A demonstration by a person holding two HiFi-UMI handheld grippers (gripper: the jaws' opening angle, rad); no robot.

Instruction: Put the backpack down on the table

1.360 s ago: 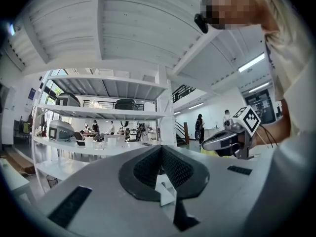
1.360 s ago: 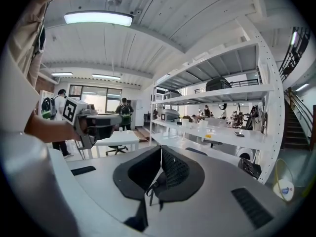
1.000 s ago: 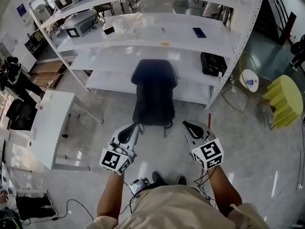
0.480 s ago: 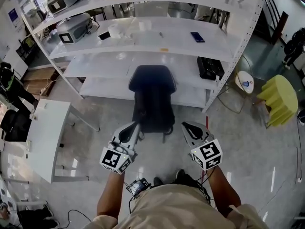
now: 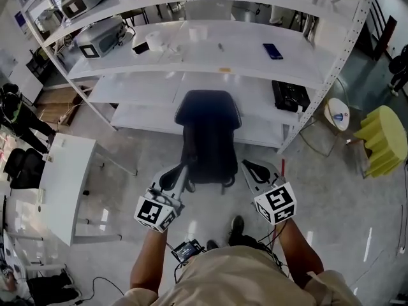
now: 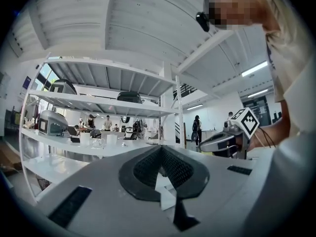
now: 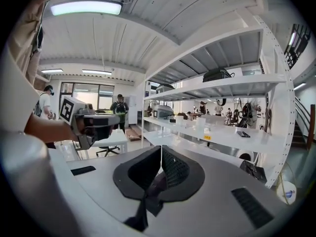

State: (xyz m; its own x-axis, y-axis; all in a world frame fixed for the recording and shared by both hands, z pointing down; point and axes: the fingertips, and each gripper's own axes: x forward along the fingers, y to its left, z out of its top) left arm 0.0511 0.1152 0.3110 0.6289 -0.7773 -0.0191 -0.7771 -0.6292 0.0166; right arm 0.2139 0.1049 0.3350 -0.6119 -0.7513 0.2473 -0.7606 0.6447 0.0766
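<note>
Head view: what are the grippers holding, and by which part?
The backpack, hanging between left gripper and right gripper, both shut at its near edge; exact part cannot be told.

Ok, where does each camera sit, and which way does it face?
Head view: on the person's head, looking down at the backpack before the shelves; both forearms, chest, left gripper and right gripper show.
Left gripper view: on the left gripper, facing along its shut jaws toward the shelves; the person's chest and right gripper show at right.
Right gripper view: on the right gripper, facing the shelves; left gripper shows at left.
Shared: all see the shelves; each gripper view sees the other gripper.
</note>
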